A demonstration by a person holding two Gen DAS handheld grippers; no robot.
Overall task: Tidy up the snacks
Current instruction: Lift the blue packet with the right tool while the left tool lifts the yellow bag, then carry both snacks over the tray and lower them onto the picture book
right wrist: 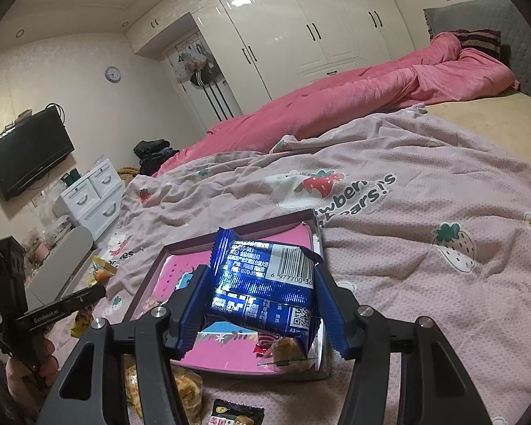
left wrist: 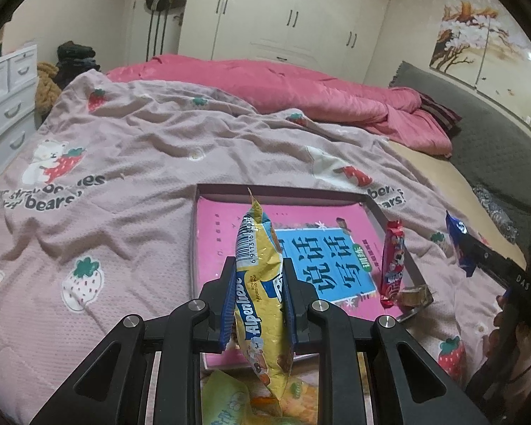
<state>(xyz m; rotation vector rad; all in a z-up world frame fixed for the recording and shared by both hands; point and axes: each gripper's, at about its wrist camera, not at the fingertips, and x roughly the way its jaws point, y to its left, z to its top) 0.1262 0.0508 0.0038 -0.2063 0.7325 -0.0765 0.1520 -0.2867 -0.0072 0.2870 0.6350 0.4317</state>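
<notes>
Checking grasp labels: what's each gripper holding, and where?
Left gripper: yellow candy bag, pinched mid-body. Right gripper: blue snack packet, clamped across its sides.

The yellow Alpenliebe packet is crinkled, glossy foil-like film; the blue snack packet shines the same way. The strawberry-print blanket is matt, waffle-textured cloth, the pink quilt smoother with a slight sheen. The book cover in the box is glossy, and the wardrobe doors look lacquered
</notes>
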